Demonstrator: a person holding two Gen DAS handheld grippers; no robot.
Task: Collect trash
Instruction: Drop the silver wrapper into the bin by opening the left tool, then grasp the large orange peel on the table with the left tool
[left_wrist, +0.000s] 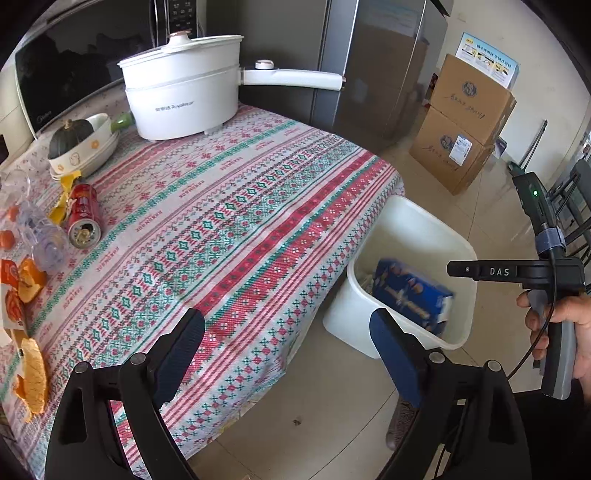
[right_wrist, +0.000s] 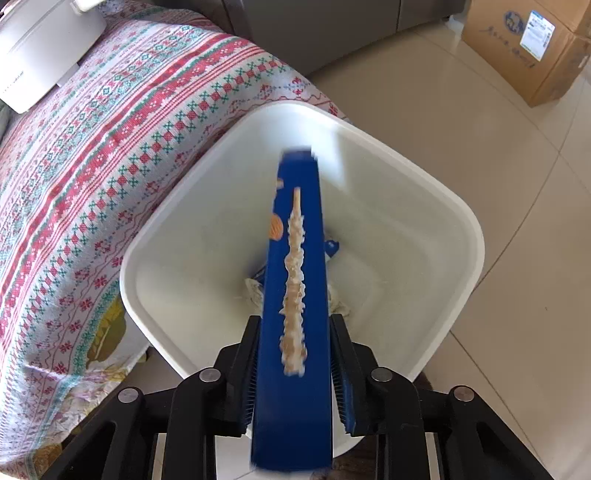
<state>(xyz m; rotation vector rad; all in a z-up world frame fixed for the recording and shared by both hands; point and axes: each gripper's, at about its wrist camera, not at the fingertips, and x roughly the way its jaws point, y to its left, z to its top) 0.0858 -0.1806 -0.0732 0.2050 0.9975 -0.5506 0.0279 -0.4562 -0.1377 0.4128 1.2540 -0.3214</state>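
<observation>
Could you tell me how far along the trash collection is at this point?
Done: crumpled paper already lies in the white bin. In hand: a blue box sits between the right gripper pads above the bin; the left gripper is open, empty. Left: the red can, orange peels and wrappers on the table.

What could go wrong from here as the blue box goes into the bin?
1. The blue box stands on end between the right hand-held gripper pads over the white bin; it might lean against the rim instead of lying flat.
2. The red can lies on its side with its open end showing; any leftover liquid could spill when lifted.
3. Orange peels near the table edge could fall.
</observation>
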